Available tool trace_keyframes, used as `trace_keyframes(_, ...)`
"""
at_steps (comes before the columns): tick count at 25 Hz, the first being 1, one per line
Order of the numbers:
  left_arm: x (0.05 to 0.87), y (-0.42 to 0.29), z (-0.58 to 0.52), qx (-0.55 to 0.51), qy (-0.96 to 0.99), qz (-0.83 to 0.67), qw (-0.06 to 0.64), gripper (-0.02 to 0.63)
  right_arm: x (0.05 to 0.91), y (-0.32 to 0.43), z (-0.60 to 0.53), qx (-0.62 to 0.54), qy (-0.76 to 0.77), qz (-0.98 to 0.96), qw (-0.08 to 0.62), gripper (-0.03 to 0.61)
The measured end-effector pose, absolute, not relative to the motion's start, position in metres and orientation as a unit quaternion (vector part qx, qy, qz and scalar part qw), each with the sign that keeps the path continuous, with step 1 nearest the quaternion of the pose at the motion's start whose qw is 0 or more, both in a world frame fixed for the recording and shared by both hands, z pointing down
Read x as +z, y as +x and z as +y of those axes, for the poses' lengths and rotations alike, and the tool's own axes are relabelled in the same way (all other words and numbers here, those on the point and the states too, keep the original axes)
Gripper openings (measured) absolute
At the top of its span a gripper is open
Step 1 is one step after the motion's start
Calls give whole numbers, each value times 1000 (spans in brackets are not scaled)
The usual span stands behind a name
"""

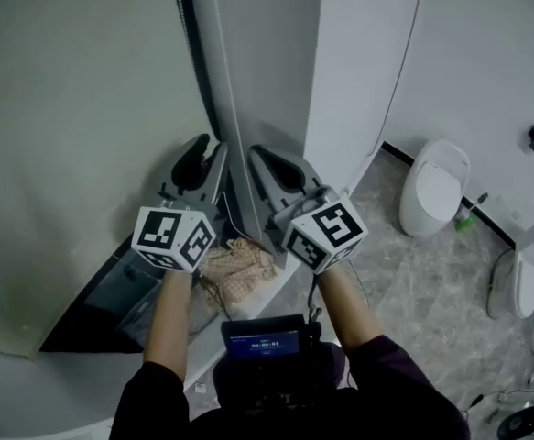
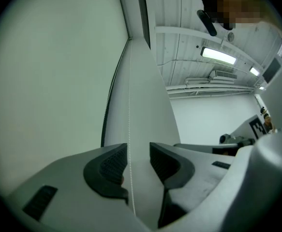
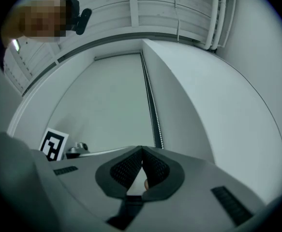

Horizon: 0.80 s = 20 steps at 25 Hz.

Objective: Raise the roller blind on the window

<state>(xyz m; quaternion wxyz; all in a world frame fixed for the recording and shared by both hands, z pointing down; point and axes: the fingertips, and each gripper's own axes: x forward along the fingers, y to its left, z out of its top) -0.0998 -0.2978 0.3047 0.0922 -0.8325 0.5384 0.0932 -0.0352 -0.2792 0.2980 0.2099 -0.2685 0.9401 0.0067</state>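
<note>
The roller blind (image 1: 74, 108) fills the left half of your head view. It is a pale, flat sheet drawn down over the window, with a dark gap under its bottom edge. To its right a white wall (image 1: 358, 62) juts out and runs down to a grey marbled floor (image 1: 413, 282). Two white toilets (image 1: 434, 186) stand on that floor against the far wall, well apart from you.

You hold both grippers up side by side, close to the blind's right edge. Your left gripper (image 2: 138, 151) has its jaws parted, and nothing is pinched between them. Your right gripper (image 3: 141, 151) has its jaws closed tip to tip, and no part of the chain shows between its pads (image 3: 128, 168).

Below the two grippers a checked cloth (image 1: 239, 264) lies crumpled on the ledge.

The bead chain (image 2: 129, 105) hangs straight down along the blind's right edge and passes between the left gripper's jaws. It runs just beside the left pad, and there is a clear space between it and the right pad. In the right gripper view the chain drops behind the top of the right-hand jaw, just to the side of the closed tips.
</note>
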Motion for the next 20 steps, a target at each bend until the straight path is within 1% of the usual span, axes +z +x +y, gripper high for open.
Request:
trace_keyframes(2,281,-98,-314,98,-838,528,101,186,294,-34,-280,8,-271,938,214,8)
trace_keyframes(4,244,-97,-335,101,-841,519,114,227,288,-33,-285,10,-280,934,221,8)
trace_keyframes(9,158,-92,-371,121,-835,520,135,227,271,-30,-284,25,-293,928,229,8)
trace_keyframes(13,138,-85,-377,105,-821,540,154,222,266,-19,-278,29,-304,923,235,8)
trace_keyframes(14,140,-86,-381,101,-818,546,152,194,266,-18,-278,31,-307,922,235,8)
trace_keyframes(16,146,-90,-387,99,-813,555,148,84,268,-18,-279,33,-310,920,235,8)
trace_keyframes(17,148,-91,-389,99,-811,557,148,46,267,-17,-279,36,-311,920,236,8)
trace_keyframes(18,149,-91,-390,99,-810,558,149,20,266,-17,-278,39,-312,919,236,8)
trace_keyframes(20,150,-90,-389,99,-813,554,149,15,263,-15,-278,44,-316,918,237,8)
